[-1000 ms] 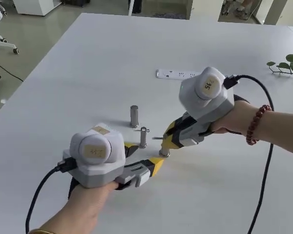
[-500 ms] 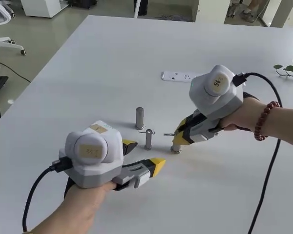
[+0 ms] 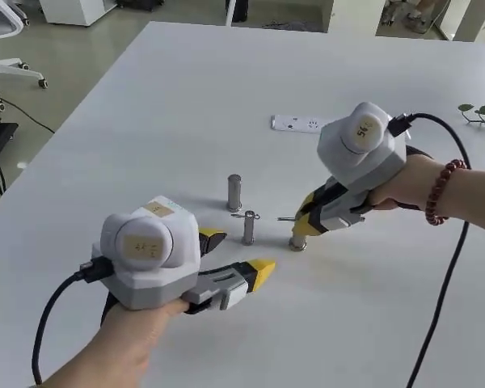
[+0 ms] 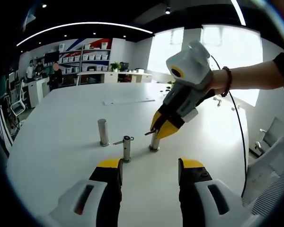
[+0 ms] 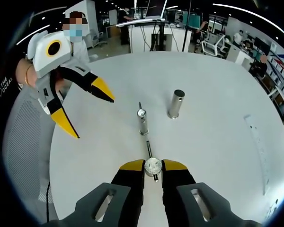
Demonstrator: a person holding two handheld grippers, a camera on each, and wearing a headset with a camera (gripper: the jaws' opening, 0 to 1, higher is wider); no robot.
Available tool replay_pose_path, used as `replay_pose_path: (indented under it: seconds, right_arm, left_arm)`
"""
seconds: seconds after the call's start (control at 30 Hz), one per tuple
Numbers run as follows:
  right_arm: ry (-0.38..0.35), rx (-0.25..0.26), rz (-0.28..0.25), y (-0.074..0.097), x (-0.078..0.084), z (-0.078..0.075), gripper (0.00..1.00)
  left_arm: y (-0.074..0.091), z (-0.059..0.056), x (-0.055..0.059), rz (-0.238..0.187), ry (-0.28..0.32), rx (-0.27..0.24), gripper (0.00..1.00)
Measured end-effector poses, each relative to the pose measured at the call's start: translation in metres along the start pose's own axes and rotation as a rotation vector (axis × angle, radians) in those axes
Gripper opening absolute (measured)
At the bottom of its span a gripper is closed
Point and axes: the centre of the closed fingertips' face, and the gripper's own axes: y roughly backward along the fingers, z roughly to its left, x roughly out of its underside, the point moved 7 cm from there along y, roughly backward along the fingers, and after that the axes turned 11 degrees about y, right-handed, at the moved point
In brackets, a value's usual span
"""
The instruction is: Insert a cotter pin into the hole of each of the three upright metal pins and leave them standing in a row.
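The work is at the second of three insertions. On the white tabletop (image 3: 145,121), about midway between its left and right edges, three upright metal pins stand in a short slanting row. The right gripper (image 3: 302,227) is clamped on the top of the nearest metal pin (image 3: 297,242), and in the right gripper view its yellow-tipped jaws press against both sides of that pin's head (image 5: 153,166). A thin cotter pin (image 3: 284,218) sticks out sideways from between the jaws. It appears to pass through the hole, though how far it is seated cannot be told. The middle metal pin (image 3: 248,228) already carries its own cotter pin (image 3: 242,214) across its top. The far metal pin (image 3: 234,192) looks bare. The left gripper (image 3: 238,252) hovers just short of the row with its jaws spread wide and nothing between them, as its own view confirms (image 4: 150,165). A power strip (image 3: 295,124) lies well beyond the pins. The next move likely calls for letting go of the nearest pin gently, so that it stays upright and in line. The far pin then needs a further cotter pin fetched, with the free gripper steadying it.
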Motion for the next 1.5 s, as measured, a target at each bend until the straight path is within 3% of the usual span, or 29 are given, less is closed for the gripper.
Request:
replay_pose_path:
  seconds: [0.43,0.53,0.73,1.13,1.5]
  right_arm:
    - [-0.018,-0.019,-0.019,-0.001,0.005,-0.003,0.09]
    - [-0.025,-0.016,0.006,-0.003,0.01,-0.001,0.16]
    - [-0.068,-0.006,-0.023,0.004,0.013,-0.002,0.22]
    - [-0.289,0.046,-0.174,0.015,0.002,-0.011,0.26]
    - [-0.33,0.131,-0.288,0.009,-0.024,-0.028,0.28]
  left_arm:
    - [0.001,-0.004,0.002,0.009,0.005,0.004,0.46]
    - [0.001,-0.006,0.003,0.013,0.006,0.006,0.46]
    - [0.004,-0.005,0.002,0.008,0.0,-0.001,0.48]
    - [0.012,-0.009,-0.002,-0.002,-0.035,-0.004,0.53]
    - [0.023,-0.007,-0.003,-0.012,-0.038,-0.026,0.61]
